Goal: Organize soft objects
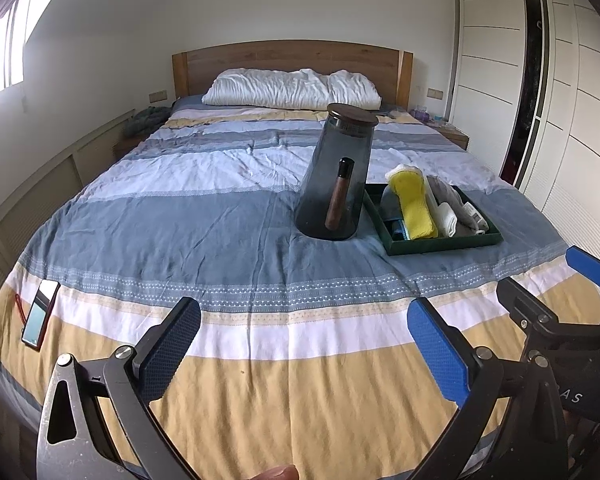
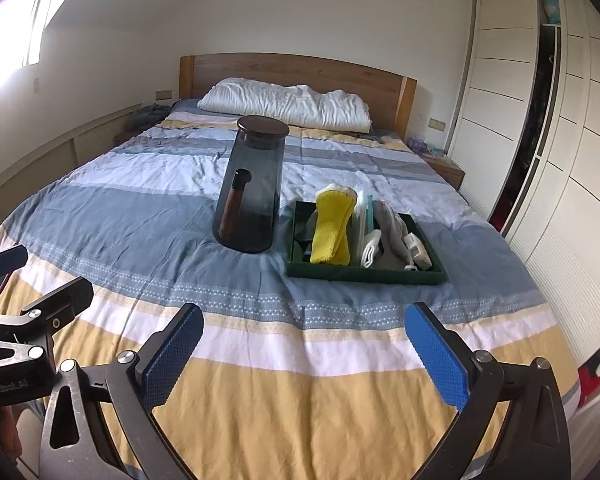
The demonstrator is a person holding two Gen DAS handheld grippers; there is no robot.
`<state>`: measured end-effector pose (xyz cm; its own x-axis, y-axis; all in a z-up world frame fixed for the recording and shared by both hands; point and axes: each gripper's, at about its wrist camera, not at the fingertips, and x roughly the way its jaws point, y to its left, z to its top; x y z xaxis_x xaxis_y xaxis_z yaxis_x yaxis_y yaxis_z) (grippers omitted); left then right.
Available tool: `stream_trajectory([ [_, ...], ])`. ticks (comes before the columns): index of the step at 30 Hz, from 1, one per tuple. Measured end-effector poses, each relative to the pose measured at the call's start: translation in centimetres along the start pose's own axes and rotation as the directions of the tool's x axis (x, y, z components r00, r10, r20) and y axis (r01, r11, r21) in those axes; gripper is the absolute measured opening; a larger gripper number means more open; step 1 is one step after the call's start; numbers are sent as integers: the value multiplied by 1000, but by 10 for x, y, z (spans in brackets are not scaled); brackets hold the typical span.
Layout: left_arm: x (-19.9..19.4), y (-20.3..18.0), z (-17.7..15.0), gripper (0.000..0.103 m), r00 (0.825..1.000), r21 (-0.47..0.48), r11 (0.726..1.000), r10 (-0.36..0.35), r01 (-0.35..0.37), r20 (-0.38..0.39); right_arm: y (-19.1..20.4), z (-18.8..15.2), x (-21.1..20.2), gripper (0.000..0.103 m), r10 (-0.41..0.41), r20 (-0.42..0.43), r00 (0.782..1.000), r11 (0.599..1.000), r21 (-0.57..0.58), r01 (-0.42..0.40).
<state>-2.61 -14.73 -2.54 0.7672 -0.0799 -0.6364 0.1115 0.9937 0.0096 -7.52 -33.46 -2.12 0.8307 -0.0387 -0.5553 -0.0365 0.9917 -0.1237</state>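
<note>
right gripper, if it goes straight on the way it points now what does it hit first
Probably the striped bedspread: the open right gripper tilts down at bare cover. The green tray and the smoky glass jug lie farther on, though depth is unclear.

folded yellow cloth (image 2: 332, 232), white cloth (image 2: 370, 250) and grey cloth (image 2: 392, 224) stand packed in a green tray (image 2: 364, 274).

Left tool (image 1: 304, 350), right tool (image 2: 304, 354): black frames, blue textured pads, silver screws.
</note>
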Motion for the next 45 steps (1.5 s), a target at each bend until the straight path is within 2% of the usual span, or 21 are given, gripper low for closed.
stream_trajectory([
  [16, 18, 3, -9, 101, 999, -5, 1000, -7, 6, -40, 6, -5, 15, 103, -11, -18, 1000, 1000, -10, 11],
  [28, 19, 7, -10, 101, 999, -13, 1000, -14, 13, -44, 4, -10, 18, 103, -36, -19, 999, 999, -11, 36],
  [45, 23, 14, -14, 101, 998, -14, 1000, -12, 11, -56, 6, -14, 19, 103, -30, -24, 999, 1000, 7, 30],
])
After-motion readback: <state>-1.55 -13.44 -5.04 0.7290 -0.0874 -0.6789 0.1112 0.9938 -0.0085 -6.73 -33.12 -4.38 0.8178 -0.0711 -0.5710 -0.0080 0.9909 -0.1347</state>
